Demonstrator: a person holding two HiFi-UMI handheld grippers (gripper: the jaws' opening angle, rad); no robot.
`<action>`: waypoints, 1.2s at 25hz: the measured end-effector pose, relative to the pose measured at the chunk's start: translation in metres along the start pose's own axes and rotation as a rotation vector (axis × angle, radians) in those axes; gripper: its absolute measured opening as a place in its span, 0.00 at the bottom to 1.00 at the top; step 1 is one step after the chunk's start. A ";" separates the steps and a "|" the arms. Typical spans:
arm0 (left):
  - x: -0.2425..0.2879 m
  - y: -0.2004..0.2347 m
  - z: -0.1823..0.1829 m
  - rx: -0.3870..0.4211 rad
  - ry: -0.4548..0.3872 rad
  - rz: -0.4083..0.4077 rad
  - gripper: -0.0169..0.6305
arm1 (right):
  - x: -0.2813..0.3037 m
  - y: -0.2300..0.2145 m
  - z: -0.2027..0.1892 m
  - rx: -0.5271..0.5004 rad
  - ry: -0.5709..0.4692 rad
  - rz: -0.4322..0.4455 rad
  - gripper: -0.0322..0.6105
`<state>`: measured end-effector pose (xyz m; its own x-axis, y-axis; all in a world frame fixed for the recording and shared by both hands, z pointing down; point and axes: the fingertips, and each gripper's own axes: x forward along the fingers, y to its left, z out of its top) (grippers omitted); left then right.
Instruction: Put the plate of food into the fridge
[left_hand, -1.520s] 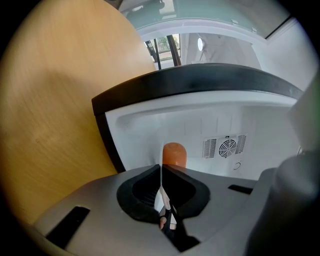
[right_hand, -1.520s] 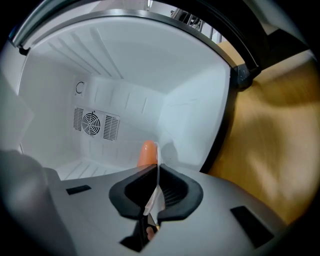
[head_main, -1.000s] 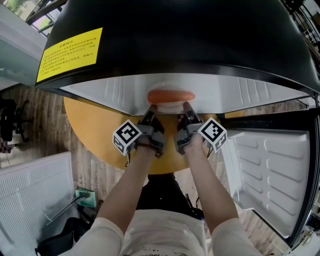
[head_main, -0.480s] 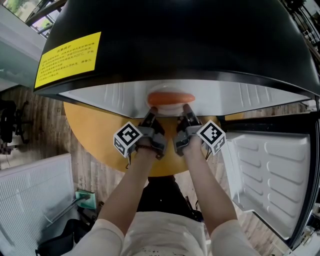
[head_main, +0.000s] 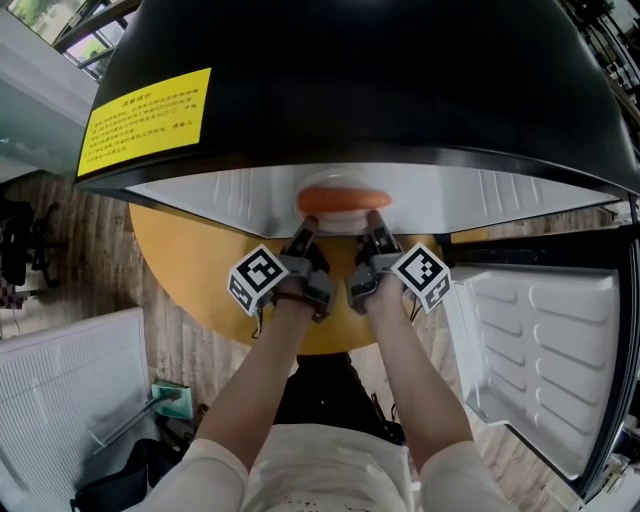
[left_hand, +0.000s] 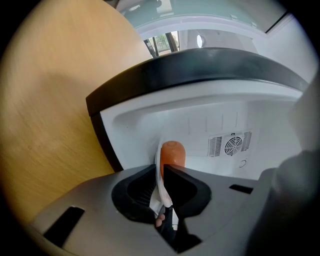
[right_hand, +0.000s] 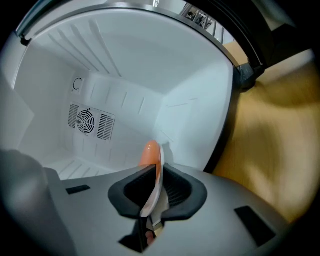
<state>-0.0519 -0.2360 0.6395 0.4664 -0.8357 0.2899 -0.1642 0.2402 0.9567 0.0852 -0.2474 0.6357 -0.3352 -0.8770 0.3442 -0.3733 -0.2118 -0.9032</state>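
A white plate (head_main: 340, 214) carrying an orange sausage (head_main: 343, 199) sits at the mouth of the open black mini fridge (head_main: 350, 80). My left gripper (head_main: 303, 235) is shut on the plate's near-left rim, and my right gripper (head_main: 375, 229) is shut on its near-right rim. In the left gripper view the plate's rim (left_hand: 161, 172) stands edge-on between the jaws with the sausage (left_hand: 173, 152) beyond it. In the right gripper view the rim (right_hand: 155, 187) and the sausage (right_hand: 149, 152) show likewise, against the fridge's white interior (right_hand: 125, 100).
The fridge stands on a round wooden table (head_main: 195, 260). Its door (head_main: 540, 350) hangs open at the right, its white shelves showing. A fan vent (right_hand: 91, 121) is on the fridge's back wall. A white panel (head_main: 70, 390) stands on the floor at the lower left.
Both grippers and the plate have edged slightly forward, a little deeper into the fridge opening.
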 end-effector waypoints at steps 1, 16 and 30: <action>-0.001 0.000 0.000 0.004 0.005 -0.001 0.10 | 0.000 0.001 0.000 -0.005 -0.002 0.002 0.12; -0.011 0.006 0.001 0.014 0.010 0.014 0.15 | -0.018 -0.004 0.013 -0.015 -0.053 -0.022 0.23; -0.049 0.004 -0.011 0.060 0.049 0.018 0.16 | -0.058 -0.004 -0.019 0.012 0.016 -0.015 0.23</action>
<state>-0.0658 -0.1887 0.6299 0.5050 -0.8059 0.3089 -0.2239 0.2233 0.9487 0.0897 -0.1875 0.6240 -0.3433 -0.8669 0.3613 -0.3676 -0.2300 -0.9011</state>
